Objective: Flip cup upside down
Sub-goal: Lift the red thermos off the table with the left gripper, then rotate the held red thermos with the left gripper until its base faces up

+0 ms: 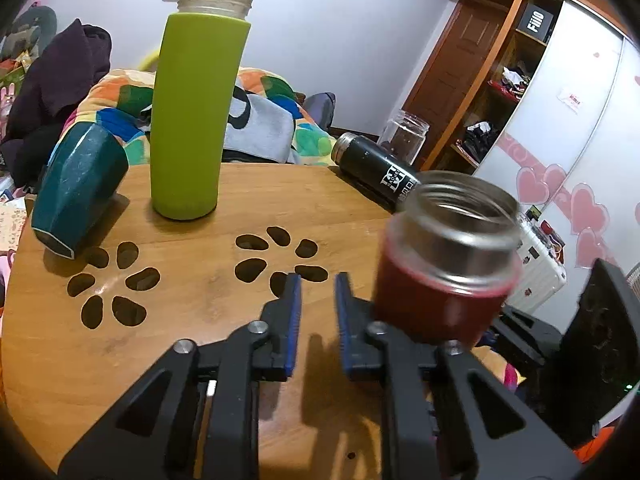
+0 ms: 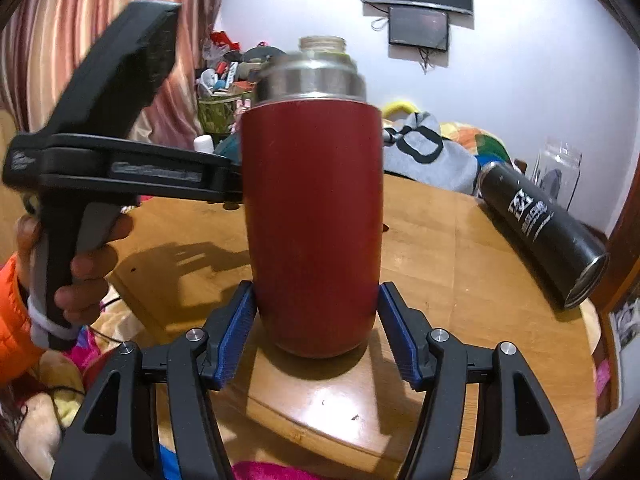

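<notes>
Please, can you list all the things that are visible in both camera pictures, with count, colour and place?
red cup: 1, red with steel rim, upright, table's near edge
green bottle: 1, lime, upright, open
teal cup: 1, dark teal, tilted, mouth down
black bottle: 1, black, lying
glass jar: 1, clear, behind the black bottle
table: 1, wood
left gripper: 1, black, blue pads, open, beside the red cup
right gripper: 1, open around the red cup
</notes>
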The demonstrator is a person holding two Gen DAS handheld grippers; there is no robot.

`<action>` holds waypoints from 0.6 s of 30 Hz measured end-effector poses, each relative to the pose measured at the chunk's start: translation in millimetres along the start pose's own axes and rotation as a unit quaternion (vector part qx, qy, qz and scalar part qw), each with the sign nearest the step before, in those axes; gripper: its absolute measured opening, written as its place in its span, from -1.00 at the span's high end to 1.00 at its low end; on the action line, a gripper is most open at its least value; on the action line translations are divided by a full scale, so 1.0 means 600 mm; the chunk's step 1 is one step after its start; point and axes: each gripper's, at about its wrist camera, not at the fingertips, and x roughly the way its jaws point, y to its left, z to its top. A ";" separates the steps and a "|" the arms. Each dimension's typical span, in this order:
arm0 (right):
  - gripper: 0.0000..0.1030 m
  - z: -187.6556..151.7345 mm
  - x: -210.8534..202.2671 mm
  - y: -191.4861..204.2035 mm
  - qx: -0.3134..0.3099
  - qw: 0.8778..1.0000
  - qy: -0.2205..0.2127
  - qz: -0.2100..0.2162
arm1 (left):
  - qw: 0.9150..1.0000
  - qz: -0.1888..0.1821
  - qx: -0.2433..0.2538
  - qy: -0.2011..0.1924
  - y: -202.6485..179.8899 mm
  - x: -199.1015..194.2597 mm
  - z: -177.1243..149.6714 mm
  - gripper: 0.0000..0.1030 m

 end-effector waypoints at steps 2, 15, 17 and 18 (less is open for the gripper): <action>-0.13 0.002 -0.004 0.003 -0.008 1.000 -0.001 0.000 | 1.000 0.001 -0.007 0.004 0.008 0.001 -0.002 0.80; -0.13 0.004 -0.010 0.016 -0.013 1.000 -0.014 0.007 | 0.996 0.089 0.021 0.013 0.009 0.011 -0.029 0.80; -0.13 0.003 -0.010 0.014 -0.004 1.000 -0.016 0.010 | 0.995 0.093 0.022 0.016 0.008 0.015 -0.032 0.81; -0.13 0.002 -0.011 0.014 -0.001 1.000 -0.017 0.011 | 0.995 0.095 0.022 0.019 0.009 0.018 -0.033 0.80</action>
